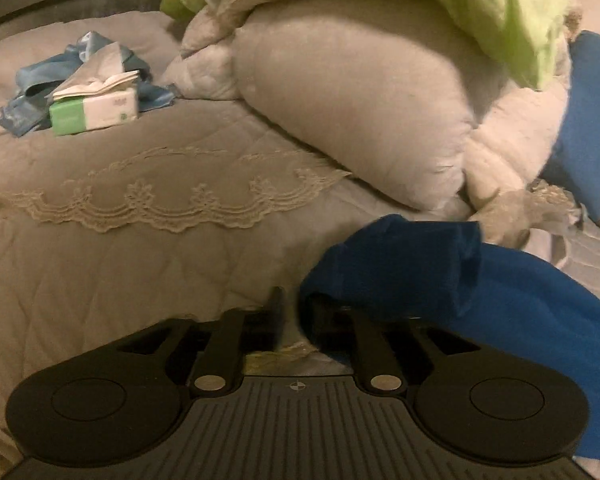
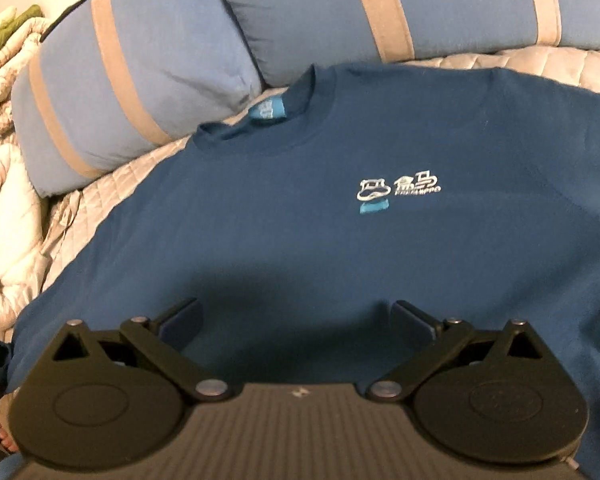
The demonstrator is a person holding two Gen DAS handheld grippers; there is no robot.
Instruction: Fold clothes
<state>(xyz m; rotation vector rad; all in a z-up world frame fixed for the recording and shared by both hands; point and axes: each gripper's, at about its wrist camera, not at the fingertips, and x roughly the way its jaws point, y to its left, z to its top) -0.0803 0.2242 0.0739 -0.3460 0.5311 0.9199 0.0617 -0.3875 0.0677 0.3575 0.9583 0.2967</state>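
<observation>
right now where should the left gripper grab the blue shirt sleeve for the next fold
Probably the sleeve's cuff edge, which lies bunched and slightly raised off the quilt just ahead of the left gripper. Come from the open quilt side, low and level, so one finger slides under the raised fold. The rest of the blue shirt lies flat, offering no edge.

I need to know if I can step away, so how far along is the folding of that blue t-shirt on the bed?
Early. Done: the blue t-shirt lies spread face up on the bedspread, logo showing. In hand: a bunched sleeve sits at the left gripper, draped over one of its fingers; its grip is unclear. The right gripper hovers open over the hem. Left: every fold.
</observation>
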